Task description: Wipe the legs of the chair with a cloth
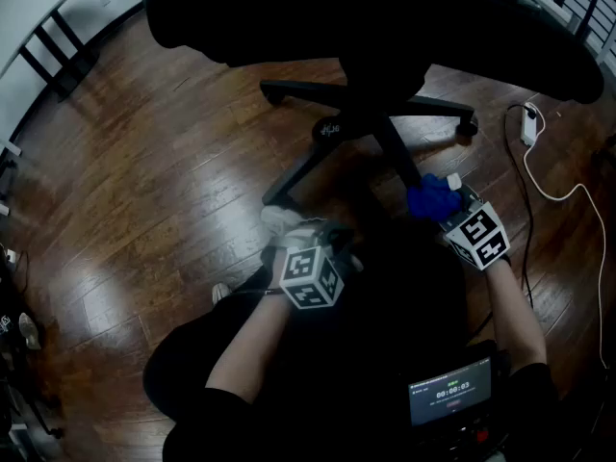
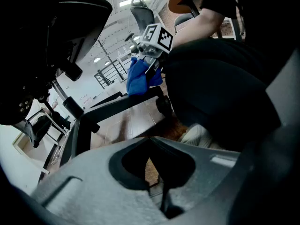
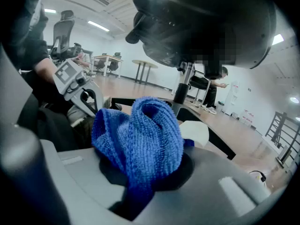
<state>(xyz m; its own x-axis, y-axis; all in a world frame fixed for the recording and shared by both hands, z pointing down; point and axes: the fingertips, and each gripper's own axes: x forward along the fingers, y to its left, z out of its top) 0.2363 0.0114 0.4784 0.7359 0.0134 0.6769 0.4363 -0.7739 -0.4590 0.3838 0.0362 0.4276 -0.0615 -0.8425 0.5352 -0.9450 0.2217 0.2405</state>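
The right claw (image 3: 146, 175) pinches a bunched blue cloth (image 3: 140, 135) against a black chair leg (image 1: 397, 157), centre right in the head view. The left claw (image 2: 157, 172), pressed together and empty, hangs low over the wooden floor (image 1: 164, 191).

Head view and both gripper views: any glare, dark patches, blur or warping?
Head view: the chair seat is nearly black, and pale glare streaks the wooden floor. Left gripper view: strong wide-angle bending, with the left claw soft up close. Right gripper view: the blue cloth is sharp, the corners go dark, and ceiling lights burn bright.
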